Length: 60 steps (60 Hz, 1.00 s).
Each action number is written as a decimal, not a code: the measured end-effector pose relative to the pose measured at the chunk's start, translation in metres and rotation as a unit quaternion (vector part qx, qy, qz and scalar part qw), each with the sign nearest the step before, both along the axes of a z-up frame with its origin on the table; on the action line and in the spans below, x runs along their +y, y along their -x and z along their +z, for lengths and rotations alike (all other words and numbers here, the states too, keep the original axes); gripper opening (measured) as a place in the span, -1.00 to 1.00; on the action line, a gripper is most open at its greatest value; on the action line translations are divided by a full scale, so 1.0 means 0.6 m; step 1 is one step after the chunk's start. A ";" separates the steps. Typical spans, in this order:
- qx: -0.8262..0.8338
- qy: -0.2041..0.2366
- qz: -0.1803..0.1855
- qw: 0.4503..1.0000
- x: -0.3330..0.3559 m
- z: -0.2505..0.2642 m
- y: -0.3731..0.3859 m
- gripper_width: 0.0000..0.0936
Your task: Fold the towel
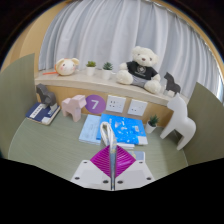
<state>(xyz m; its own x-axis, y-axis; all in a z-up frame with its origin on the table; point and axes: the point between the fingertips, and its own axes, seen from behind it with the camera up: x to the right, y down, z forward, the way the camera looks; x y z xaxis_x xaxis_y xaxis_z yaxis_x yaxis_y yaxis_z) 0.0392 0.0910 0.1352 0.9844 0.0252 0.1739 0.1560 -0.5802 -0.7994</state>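
Currently the tool (111,172) sits nearly closed, holding nothing, short of the towel (117,129). We risk pinching one layer only, dragging it.

Grey-green table (45,150): blue patterned towel (113,129) lies flat just ahead of the fingertips. Beyond-left, pink toy (73,106) and grey toy (44,95). Right, white horse figure (180,121). Purple card (94,103) beyond towel.

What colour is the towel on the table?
The towel is light blue with white patches, lying just beyond the shut gripper. The gripper view shows it.
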 end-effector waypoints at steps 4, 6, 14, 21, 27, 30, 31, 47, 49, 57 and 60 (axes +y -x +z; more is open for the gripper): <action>0.001 0.008 -0.008 1.000 -0.004 -0.017 -0.071 -0.94; 0.003 0.013 -0.009 1.000 -0.005 -0.031 -0.100 -0.94; 0.053 0.032 -0.010 0.998 -0.005 -0.115 -0.177 -0.80; 0.023 0.064 -0.010 0.998 -0.014 -0.165 -0.237 0.00; 0.023 0.055 -0.009 0.998 -0.025 -0.148 -0.247 0.34; 0.030 0.043 -0.014 0.999 -0.033 -0.121 -0.241 0.51; 0.033 0.038 -0.015 0.999 -0.036 -0.111 -0.238 0.56; 0.071 -0.029 -0.016 0.997 -0.132 0.064 -0.155 0.69; 0.071 -0.035 -0.015 0.997 -0.149 0.081 -0.144 0.69; 0.080 -0.057 -0.017 0.995 -0.224 0.132 -0.098 0.70; 0.084 -0.062 -0.018 0.994 -0.254 0.143 -0.079 0.70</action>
<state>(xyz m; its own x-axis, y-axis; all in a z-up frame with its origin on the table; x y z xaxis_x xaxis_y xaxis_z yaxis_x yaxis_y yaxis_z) 0.0867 -0.0614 0.2208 0.9997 -0.0212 0.0073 -0.0037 -0.4786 -0.8780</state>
